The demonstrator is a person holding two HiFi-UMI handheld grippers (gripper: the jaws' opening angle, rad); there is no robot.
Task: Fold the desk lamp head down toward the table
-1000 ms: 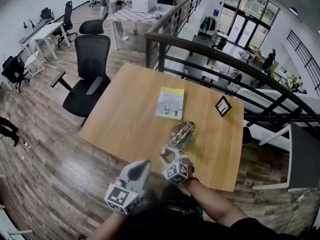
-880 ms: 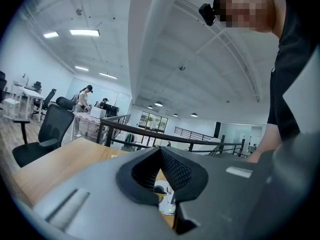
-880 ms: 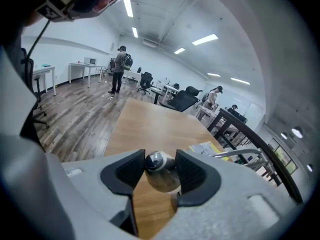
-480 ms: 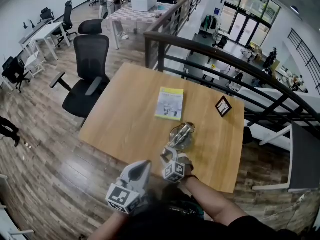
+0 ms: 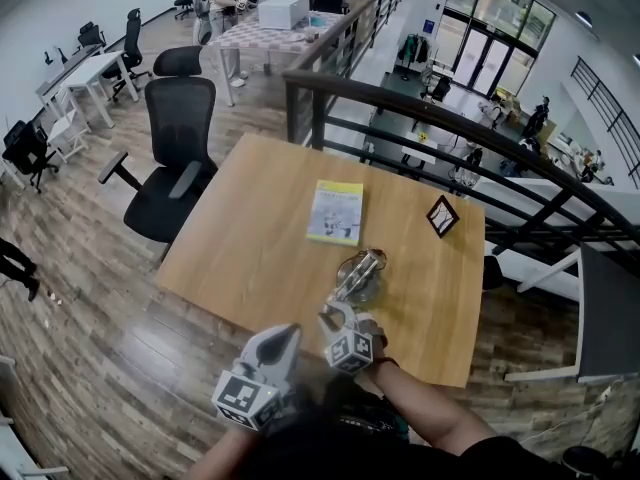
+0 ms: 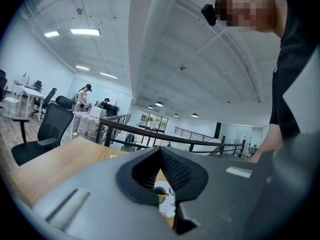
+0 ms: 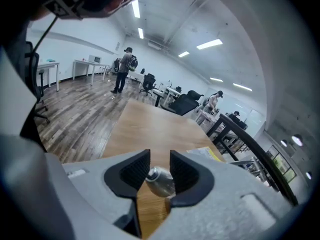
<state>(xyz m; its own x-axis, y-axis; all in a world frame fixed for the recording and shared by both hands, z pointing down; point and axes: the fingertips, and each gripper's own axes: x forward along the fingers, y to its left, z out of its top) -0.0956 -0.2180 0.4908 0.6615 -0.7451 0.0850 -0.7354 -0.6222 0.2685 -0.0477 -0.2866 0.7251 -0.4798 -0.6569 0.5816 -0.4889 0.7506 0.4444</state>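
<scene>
The right gripper (image 7: pixel 159 165), jaws just closing, clamps the lamp head (image 7: pixel 159 181) to fold it down. The left gripper (image 5: pixel 283 336), jaws together, idles at its 8 o'clock, unneeded.

No words or numbers can be read anywhere. The booklet (image 5: pixel 335 212) on the table (image 5: pixel 250 258) carries print too small to read.

A light-brown rectangular wooden desk (image 5: pixel 250 248) stands on a dark plank floor (image 5: pixel 90 348). A yellow-and-white rectangular booklet (image 5: pixel 335 212) lies flat near the desk's middle. Nearer the front edge, a silver metal desk lamp (image 5: pixel 360 276) rests on its round base. A small black-framed square card (image 5: pixel 442 216) sits cornerwise towards the right edge, apart from both.
</scene>
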